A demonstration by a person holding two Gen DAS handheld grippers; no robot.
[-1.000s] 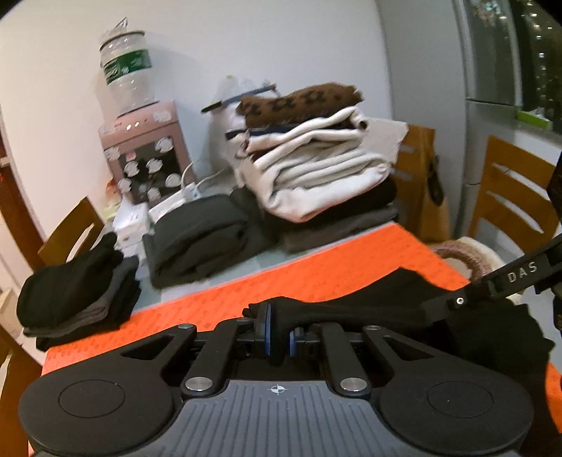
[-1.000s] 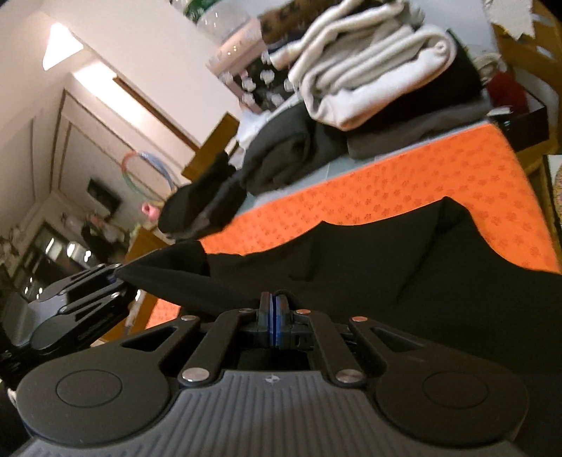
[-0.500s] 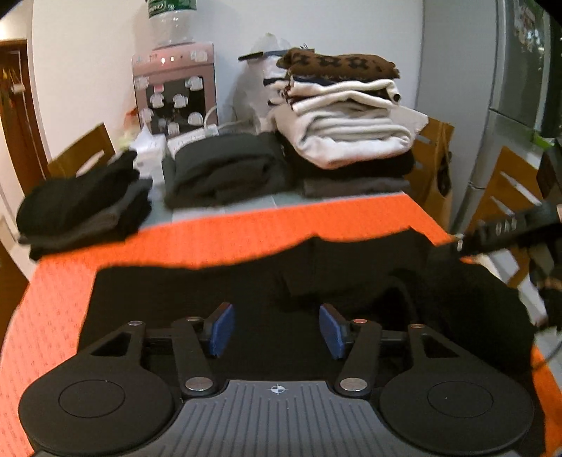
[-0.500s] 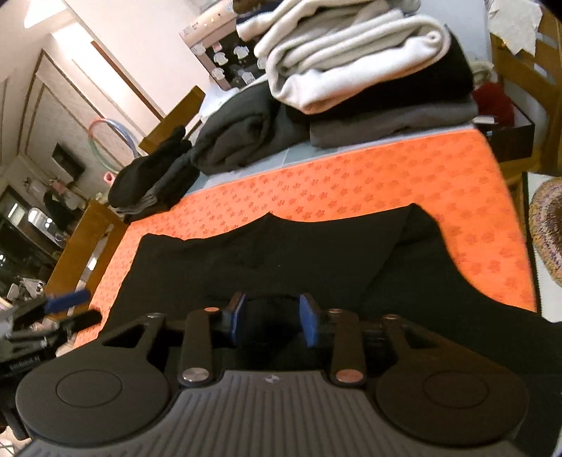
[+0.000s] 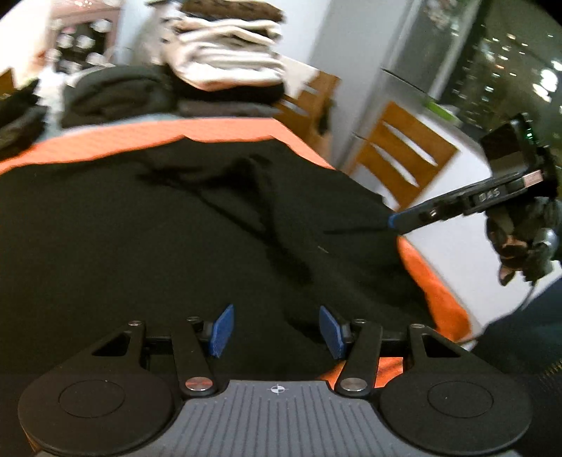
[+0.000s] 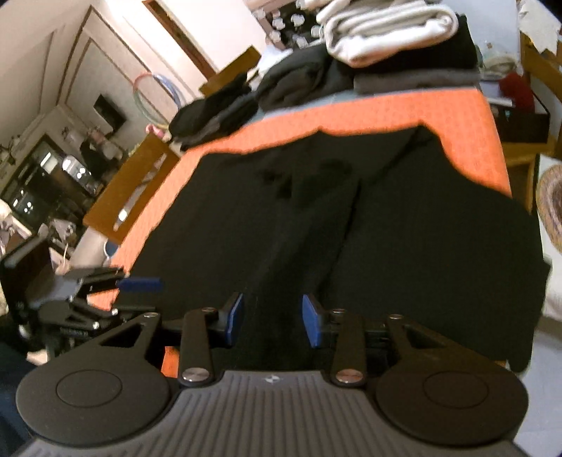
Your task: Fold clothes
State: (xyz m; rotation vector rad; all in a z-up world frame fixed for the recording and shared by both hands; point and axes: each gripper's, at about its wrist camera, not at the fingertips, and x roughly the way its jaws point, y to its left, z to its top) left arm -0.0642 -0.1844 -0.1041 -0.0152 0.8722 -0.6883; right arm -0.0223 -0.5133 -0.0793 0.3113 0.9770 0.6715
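Observation:
A black garment [image 5: 175, 228] lies spread flat on the orange mat [image 5: 105, 140], with a few creases down its middle. My left gripper [image 5: 276, 328] hovers low over the garment's near edge, open, blue pads apart and nothing between them. My right gripper [image 6: 272, 321] is also open above the near edge of the black garment [image 6: 351, 228], over a long crease, gripping nothing. In the left wrist view the right gripper's blue fingertip [image 5: 397, 221] points at the garment's right side. In the right wrist view the left gripper's blue fingertip [image 6: 140, 284] shows at the left.
At the far end of the table stands a tall stack of folded cream and dark clothes [image 6: 393, 31], with a dark folded pile [image 6: 302, 77] and a black pile [image 6: 214, 112] to its left. Wooden chairs [image 5: 404, 158] [image 6: 133, 182] flank the table.
Both grippers were shut on the black garment and held it up. They have let go and opened, the garment now lies flat on the mat, and both have drawn back to its near edge.

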